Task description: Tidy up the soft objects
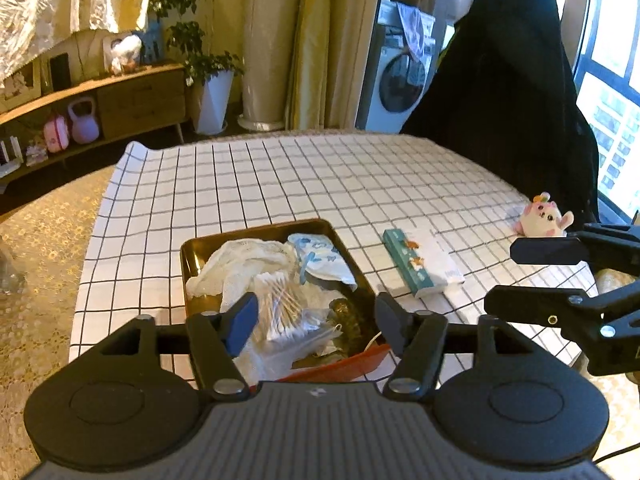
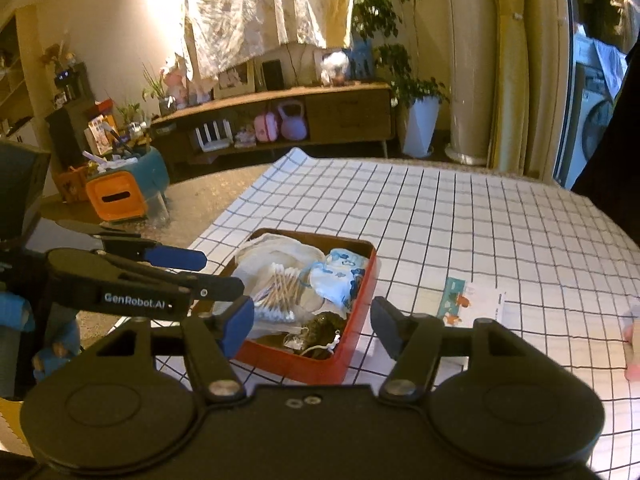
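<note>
A red tin tray [image 1: 344, 364] [image 2: 362, 292] sits on the checked tablecloth, holding a white lace cloth [image 1: 236, 260] [image 2: 272, 250], a bag of cotton swabs [image 1: 280, 304] [image 2: 280, 288], a blue-patterned face mask [image 1: 320, 260] [image 2: 336, 276] and a dark pouch [image 1: 348, 312] [image 2: 324, 328]. A tissue pack [image 1: 420, 260] [image 2: 472, 300] lies right of the tray. A pink plush toy [image 1: 544, 216] sits at the far right. My left gripper [image 1: 316, 320] is open above the tray's near end. My right gripper [image 2: 312, 320] is open and empty, near the tray.
The right gripper's fingers [image 1: 548, 250] show at the right of the left wrist view. The left gripper [image 2: 176, 272] shows at the left of the right wrist view. A black chair back [image 1: 500, 80] stands behind the table. A sideboard [image 2: 280, 120] and plants lie beyond.
</note>
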`<state>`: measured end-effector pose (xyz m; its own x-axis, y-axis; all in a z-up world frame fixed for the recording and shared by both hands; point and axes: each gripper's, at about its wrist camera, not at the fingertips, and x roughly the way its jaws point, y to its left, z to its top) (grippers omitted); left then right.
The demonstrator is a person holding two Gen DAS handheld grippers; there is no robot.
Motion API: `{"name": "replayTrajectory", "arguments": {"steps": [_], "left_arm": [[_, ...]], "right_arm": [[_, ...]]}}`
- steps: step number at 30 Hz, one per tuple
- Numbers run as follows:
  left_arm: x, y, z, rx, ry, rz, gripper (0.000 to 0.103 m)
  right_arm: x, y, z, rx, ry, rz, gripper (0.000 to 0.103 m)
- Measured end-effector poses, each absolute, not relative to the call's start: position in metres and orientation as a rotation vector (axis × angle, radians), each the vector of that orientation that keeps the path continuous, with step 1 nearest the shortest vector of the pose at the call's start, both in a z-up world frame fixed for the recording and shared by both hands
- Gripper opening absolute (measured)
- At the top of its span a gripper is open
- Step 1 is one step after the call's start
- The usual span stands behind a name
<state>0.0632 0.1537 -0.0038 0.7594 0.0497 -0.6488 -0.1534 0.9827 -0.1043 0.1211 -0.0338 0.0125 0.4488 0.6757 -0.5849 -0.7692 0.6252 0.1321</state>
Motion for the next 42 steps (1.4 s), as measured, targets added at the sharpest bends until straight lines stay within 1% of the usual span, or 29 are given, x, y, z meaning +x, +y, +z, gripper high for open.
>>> {"name": "replayTrajectory", "arguments": {"steps": [5,7,11,13,19,20,22,24,29,31,42], "left_arm": [[0.05,0.145,0.001,-0.127,0.657,0.131,0.067],[0.045,0.14,0.003,-0.12,0.642,0.138,0.074],[0.035,0.135,0.005,-0.111,0.614,0.141,0.078],[0.03,0.132,0.005,-0.117,0.608,0.13,0.084],[0.023,0.121,0.003,-0.109,0.597,0.117,0.085],[0.022,0.119,0.003,-0.108,0.599,0.114,0.086],[0.021,0.116,0.002,-0.103,0.595,0.102,0.093],[0.018,0.114,0.002,-0.101,0.585,0.103,0.095],[0.015,0.111,0.002,-0.103,0.579,0.124,0.096],[0.013,0.11,0.003,-0.097,0.569,0.128,0.103],[0.007,0.103,0.005,-0.093,0.548,0.133,0.103]], "right_arm": [[0.108,-0.047,0.014,-0.157,0.566,0.888,0.071],[0.103,-0.051,0.014,-0.144,0.551,0.895,0.075],[0.092,-0.058,0.014,-0.135,0.511,0.897,0.078],[0.087,-0.062,0.014,-0.118,0.501,0.901,0.08],[0.078,-0.074,0.011,-0.077,0.464,0.887,0.085],[0.077,-0.075,0.011,-0.075,0.461,0.886,0.086],[0.074,-0.077,0.011,-0.069,0.454,0.893,0.087],[0.071,-0.079,0.01,-0.066,0.449,0.892,0.091],[0.067,-0.083,0.009,-0.059,0.437,0.875,0.098],[0.065,-0.086,0.008,-0.053,0.431,0.867,0.102],[0.058,-0.091,0.006,-0.03,0.417,0.858,0.103]]}}
